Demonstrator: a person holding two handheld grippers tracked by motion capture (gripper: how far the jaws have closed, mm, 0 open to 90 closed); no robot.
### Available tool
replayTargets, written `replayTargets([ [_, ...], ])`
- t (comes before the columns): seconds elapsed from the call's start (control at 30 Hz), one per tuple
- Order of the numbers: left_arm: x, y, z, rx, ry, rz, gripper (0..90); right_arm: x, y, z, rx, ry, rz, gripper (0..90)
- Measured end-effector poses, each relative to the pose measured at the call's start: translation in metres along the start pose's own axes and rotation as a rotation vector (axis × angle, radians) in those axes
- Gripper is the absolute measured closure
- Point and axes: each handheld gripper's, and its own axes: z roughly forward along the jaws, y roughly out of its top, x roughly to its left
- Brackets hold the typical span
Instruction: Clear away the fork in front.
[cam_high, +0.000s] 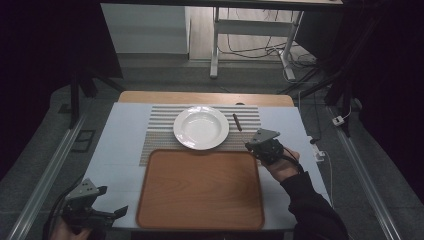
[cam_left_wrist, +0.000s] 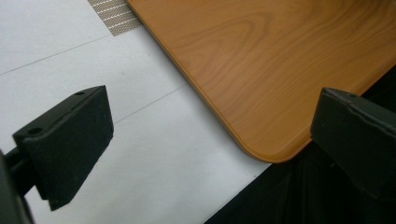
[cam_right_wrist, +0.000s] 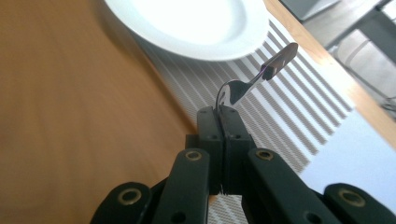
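The right gripper (cam_right_wrist: 219, 116) is clenched on a small polished steel spoon (cam_right_wrist: 254, 79), jaws pressed together over the bowl end, the slim handle standing out past the tips and up toward the far edge. In the high view the spoon (cam_high: 237, 122) sits over the striped woven placemat (cam_high: 155, 131), just beside the right rim of the round white ceramic plate (cam_high: 201, 127) and beyond the far right corner of the rectangular wooden tray (cam_high: 200, 190). The left gripper (cam_high: 100, 202) is released, jaws wide apart and holding nothing, hovering off the near left corner of the tray over the pale table top (cam_high: 117, 150). Handling judgement: the spoon looks light, rigid and slick; a pinch on the curved bowl gives little flat contact, so it may pivot or slide in the jaws. The flat of the handle near the neck would be a surer place to grip. The plate looks breakable, so the spoon is best kept clear of its rim.
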Motion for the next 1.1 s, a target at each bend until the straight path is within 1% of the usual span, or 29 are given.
replayTargets([
  [0.13, 0.0, 0.0, -0.001, -0.005, -0.003, 0.0, 0.0, 0.003, -0.003, -0.012, -0.048, 0.06, 0.053, 90.0],
  [0.17, 0.0, 0.0, -0.001, -0.007, -0.004, -0.002, 0.0, 0.003, -0.003, -0.012, -0.048, 0.06, 0.053, 90.0],
  [0.2, 0.0, 0.0, -0.001, -0.01, -0.004, 0.001, 0.0, 0.005, -0.005, -0.018, -0.073, 0.091, 0.073, 90.0],
  [0.23, 0.0, 0.001, -0.001, -0.015, -0.008, 0.001, 0.0, 0.007, -0.006, -0.021, -0.084, 0.107, 0.084, 90.0],
  [0.27, 0.0, 0.001, -0.001, -0.024, -0.011, 0.005, 0.0, 0.007, -0.006, -0.021, -0.084, 0.107, 0.084, 90.0],
  [0.3, -0.001, 0.002, -0.001, -0.029, -0.015, 0.009, 0.0, 0.01, -0.008, -0.027, -0.103, 0.131, 0.095, 90.0],
  [0.33, -0.002, 0.003, 0.0, -0.031, -0.022, 0.02, 0.0, 0.011, -0.009, -0.03, -0.109, 0.142, 0.095, 90.0],
  [0.37, -0.002, 0.003, 0.0, -0.031, -0.022, 0.02, 0.0, 0.011, -0.009, -0.03, -0.109, 0.142, 0.095, 90.0],
  [0.43, -0.002, 0.005, 0.001, -0.028, -0.031, 0.036, 0.0, 0.015, -0.011, -0.034, -0.124, 0.167, 0.103, 90.0],
  [0.47, -0.003, 0.006, 0.002, -0.028, -0.039, 0.041, 0.0, 0.017, -0.012, -0.039, -0.137, 0.192, 0.113, 90.0],
  [0.5, -0.003, 0.006, 0.003, -0.03, -0.048, 0.048, 0.0, 0.019, -0.013, -0.042, -0.146, 0.205, 0.118, 90.0],
  [0.53, -0.003, 0.008, 0.003, -0.032, -0.056, 0.054, 0.0, 0.019, -0.013, -0.042, -0.146, 0.205, 0.118, 90.0],
  [0.57, -0.003, 0.009, 0.004, -0.04, -0.064, 0.063, 0.0, 0.02, -0.015, -0.046, -0.165, 0.233, 0.124, 90.0],
  [0.6, -0.003, 0.012, 0.005, -0.05, -0.081, 0.081, 0.0, 0.021, -0.015, -0.048, -0.169, 0.242, 0.122, 90.0],
  [0.63, -0.003, 0.012, 0.005, -0.05, -0.081, 0.081, 0.0, 0.021, -0.015, -0.048, -0.169, 0.242, 0.122, 90.0],
  [0.7, -0.004, 0.015, 0.007, -0.053, -0.082, 0.096, 0.0, 0.024, -0.017, -0.051, -0.186, 0.276, 0.132, 90.0],
  [0.77, -0.006, 0.018, 0.011, -0.054, -0.091, 0.103, 0.0, 0.027, -0.018, -0.054, -0.188, 0.296, 0.136, 90.0],
  [0.8, -0.006, 0.021, 0.013, -0.056, -0.097, 0.111, 0.0, 0.03, -0.019, -0.056, -0.193, 0.32, 0.139, 90.0],
  [0.83, -0.007, 0.022, 0.015, -0.057, -0.104, 0.113, 0.0, 0.03, -0.019, -0.056, -0.193, 0.32, 0.139, 90.0],
  [0.9, -0.009, 0.026, 0.019, -0.055, -0.11, 0.131, 0.0, 0.034, -0.019, -0.058, -0.199, 0.335, 0.138, 90.0],
  [1.0, -0.012, 0.032, 0.026, -0.046, -0.108, 0.161, 0.0, 0.039, -0.02, -0.062, -0.214, 0.367, 0.142, 90.0],
  [1.1, -0.014, 0.038, 0.032, -0.046, -0.125, 0.183, 0.0, 0.044, -0.02, -0.067, -0.226, 0.4, 0.14, 90.0],
])
